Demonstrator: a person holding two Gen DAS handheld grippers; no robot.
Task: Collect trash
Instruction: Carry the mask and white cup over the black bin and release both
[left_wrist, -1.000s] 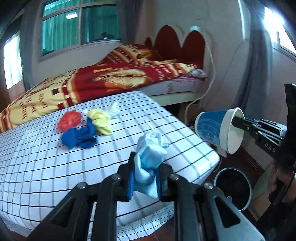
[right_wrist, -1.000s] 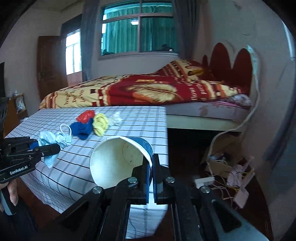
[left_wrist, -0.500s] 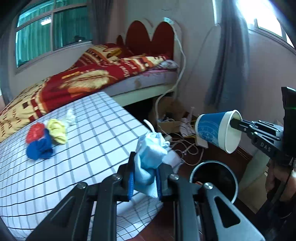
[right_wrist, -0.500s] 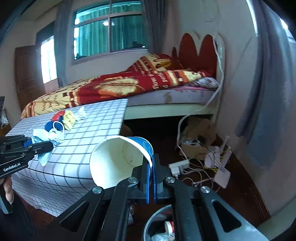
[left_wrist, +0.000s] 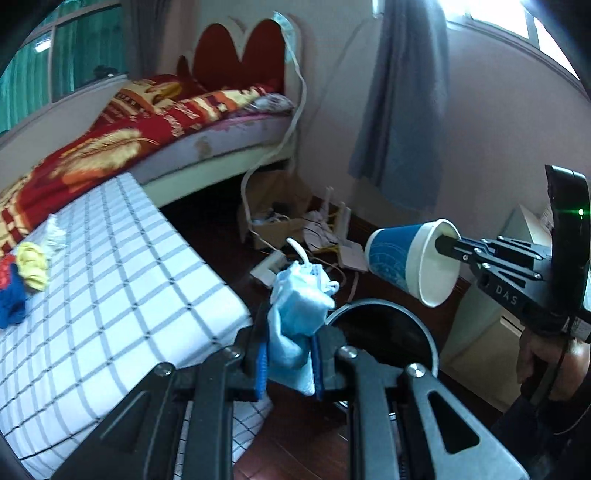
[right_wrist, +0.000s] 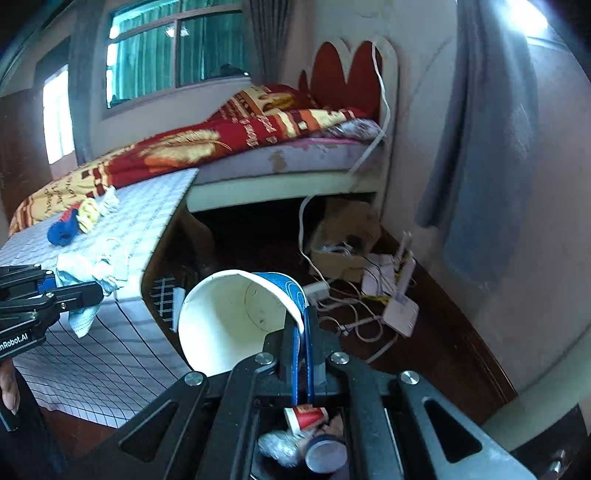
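My left gripper (left_wrist: 288, 354) is shut on a crumpled light-blue face mask (left_wrist: 297, 310), held off the table corner beside the round black trash bin (left_wrist: 380, 332) on the floor. My right gripper (right_wrist: 303, 354) is shut on the rim of a blue-and-white paper cup (right_wrist: 236, 317), held tipped on its side above the bin. It also shows in the left wrist view (left_wrist: 410, 258), just above the bin. The bin holds a red cup and other trash (right_wrist: 306, 435). Red, blue and yellow wads (left_wrist: 22, 273) lie on the checked table (left_wrist: 110, 295).
A bed (right_wrist: 240, 147) with a red and yellow blanket stands behind the table. A cardboard box (right_wrist: 343, 243), cables, a power strip and a white router (right_wrist: 399, 310) clutter the floor by the wall. A blue-grey curtain (left_wrist: 402, 110) hangs at the right.
Both grippers have swung right, away from the table, and now hang at the trash bin. The mask and the cup stay gripped.
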